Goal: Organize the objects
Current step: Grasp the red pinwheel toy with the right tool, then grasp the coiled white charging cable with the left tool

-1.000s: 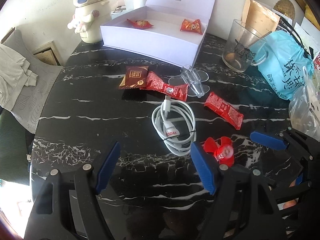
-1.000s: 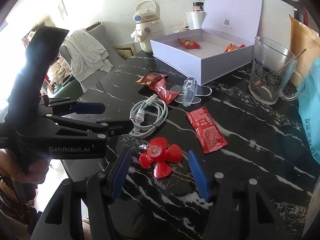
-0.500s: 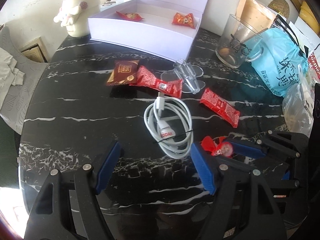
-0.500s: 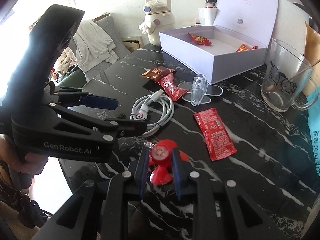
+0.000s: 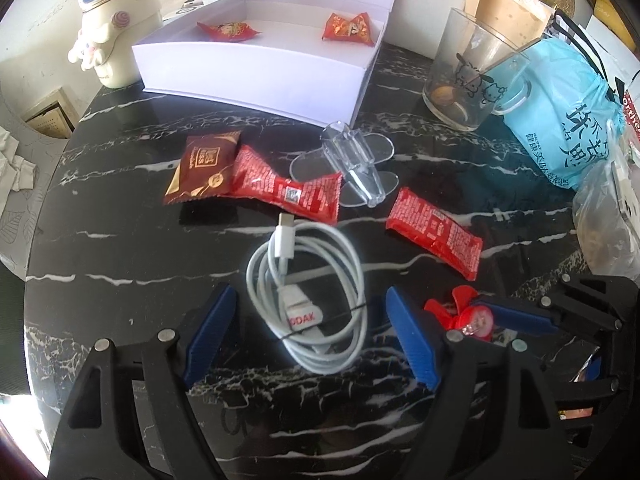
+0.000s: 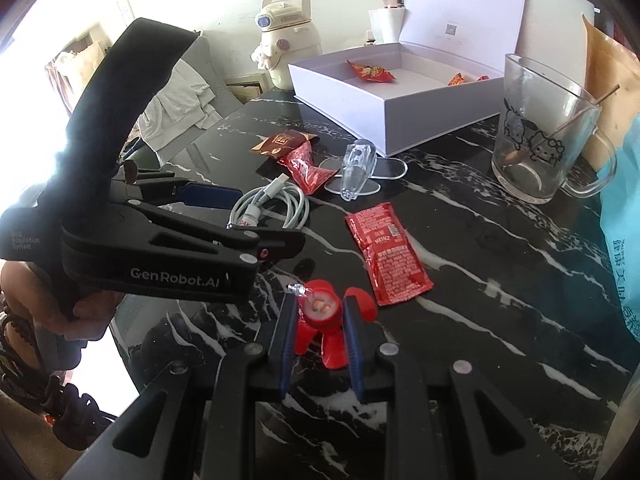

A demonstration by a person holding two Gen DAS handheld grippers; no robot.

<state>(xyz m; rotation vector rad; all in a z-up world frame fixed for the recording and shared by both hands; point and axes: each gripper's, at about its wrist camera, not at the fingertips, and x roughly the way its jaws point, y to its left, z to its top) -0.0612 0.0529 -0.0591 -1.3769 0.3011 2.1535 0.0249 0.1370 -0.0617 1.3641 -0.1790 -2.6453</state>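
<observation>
The right gripper (image 6: 320, 322) is seen closed on the red fan toy (image 6: 320, 312), the hub pinched between the blue pads, red blades sticking out below and to the side; the toy is at the near edge of the black marble table (image 6: 480, 280). In the left wrist view the same toy (image 5: 466, 316) is seen at right, held in the right gripper's blue fingers (image 5: 516, 314).

The left gripper (image 5: 308, 334) is held with jaws apart and has just been opening further; the near loop of the coiled white cable (image 5: 308, 292) lies between the pads, not pressed by them. A hand (image 6: 60, 312) is seen on the left gripper's handle.

Just past the cable, a red ketchup sachet (image 5: 436, 238) lies flat at right, apart from the cable. Farther back, a second red sachet (image 5: 286, 190) overlaps a dark brown packet (image 5: 204, 172). Just beside them to the right a clear plastic fan toy (image 5: 354, 164) is seen lying on the table.

Behind these, an open white box (image 5: 256, 68) is placed with lid up; two red wrapped snacks (image 5: 228, 30) lie inside, well apart. A glass mug (image 5: 468, 76) with cartoon print stands right of the box, a blue bag (image 5: 564, 120) beside it. A cream astronaut-shaped bottle (image 5: 112, 20) stands at far left.
</observation>
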